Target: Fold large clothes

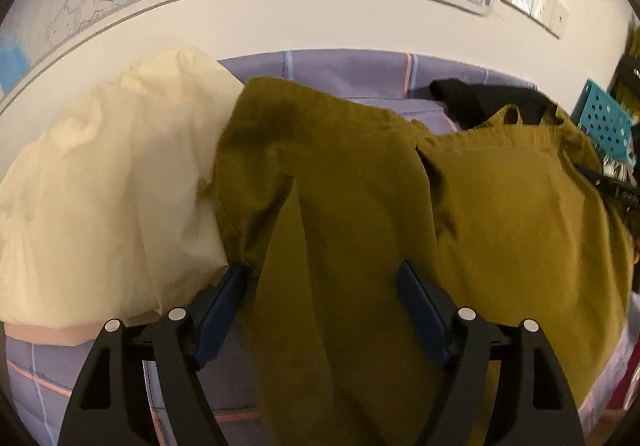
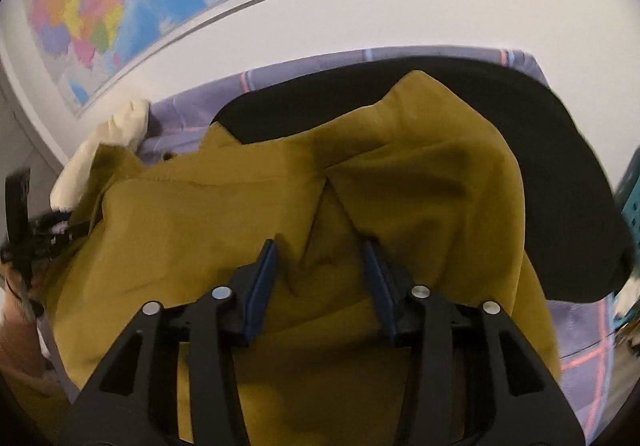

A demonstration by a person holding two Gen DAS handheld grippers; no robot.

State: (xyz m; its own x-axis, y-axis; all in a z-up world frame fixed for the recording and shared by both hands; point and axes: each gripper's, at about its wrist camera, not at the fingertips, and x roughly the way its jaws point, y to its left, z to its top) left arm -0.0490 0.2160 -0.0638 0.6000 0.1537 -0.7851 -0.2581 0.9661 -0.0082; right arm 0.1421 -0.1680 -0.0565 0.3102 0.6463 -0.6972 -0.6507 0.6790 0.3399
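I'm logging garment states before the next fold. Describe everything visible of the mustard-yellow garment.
The mustard-yellow garment is plain, matte woven cloth, creased and rumpled rather than flat. It lies spread across the purple checked bedsheet, one long part running toward the left wrist camera. Its left edge overlaps the cream garment; its far edge lies over the black garment. The left gripper and right gripper are both open just above it, their pads not pressing the cloth.
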